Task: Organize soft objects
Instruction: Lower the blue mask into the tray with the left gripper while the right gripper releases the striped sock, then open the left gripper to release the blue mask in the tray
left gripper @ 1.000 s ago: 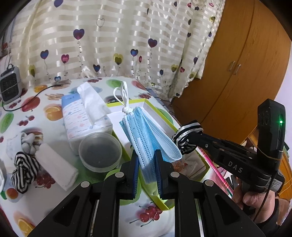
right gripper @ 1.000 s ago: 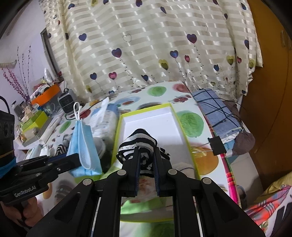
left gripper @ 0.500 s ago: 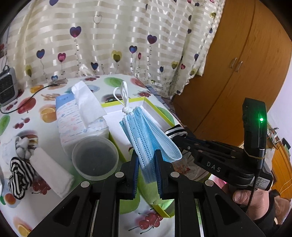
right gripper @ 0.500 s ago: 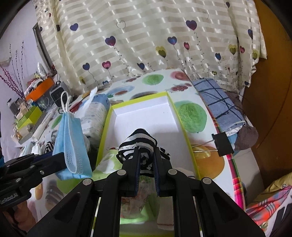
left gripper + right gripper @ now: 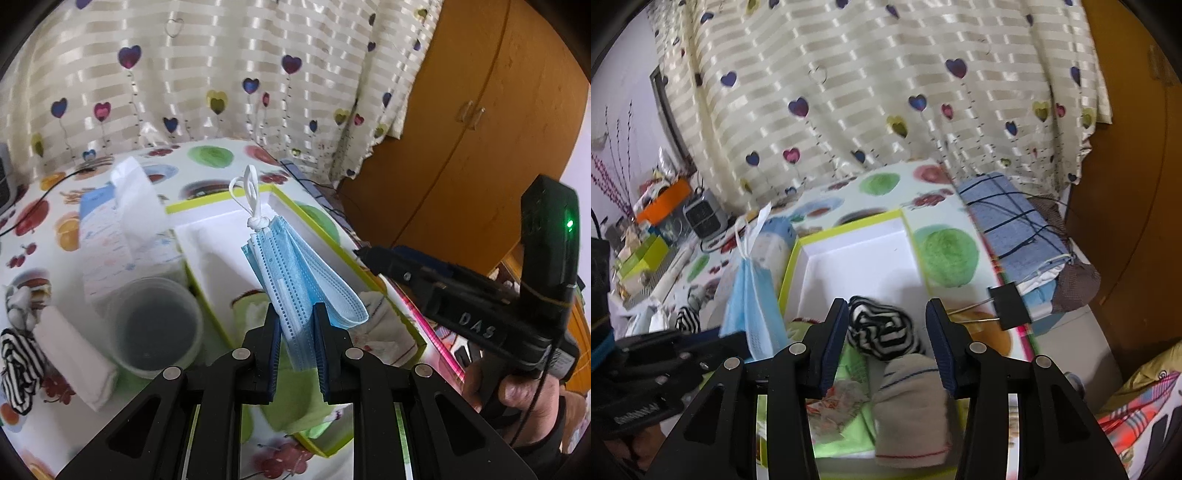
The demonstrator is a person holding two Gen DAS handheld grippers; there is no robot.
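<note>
The left hand-held gripper [image 5: 297,341] is clamped on a folded stack of blue face masks [image 5: 295,273], whose knotted white ear loops [image 5: 251,199] stand up above the stack. The masks hang over the near left part of a white box with a lime-green rim [image 5: 218,197] that sits on the fruit-patterned tabletop [image 5: 37,236].

The right hand-held gripper [image 5: 886,332] has just been opening, and its 2 jaws now stand apart. A rolled black-and-white striped sock [image 5: 882,328] lies between them inside the box [image 5: 849,227], with neither pad pressing on it. Just in front of that sock, nearer the camera, lies a grey rolled sock with blue and red lines [image 5: 912,410], and a light green cloth [image 5: 849,424] rests to its left in the box.

To the left of the box, a clear plastic cup [image 5: 153,325] stands on the tabletop, with a soft tissue pack [image 5: 110,243] behind it and 1 tissue sticking out of its top. Further left lie a folded white cloth [image 5: 74,365] and another striped sock [image 5: 18,373]. A black binder clip [image 5: 1010,304] sits at the right edge of the tabletop, beside a folded blue checked cloth [image 5: 1008,236]. A person's hand [image 5: 517,395] grips the handle of the right hand-held gripper in the left wrist view.
</note>
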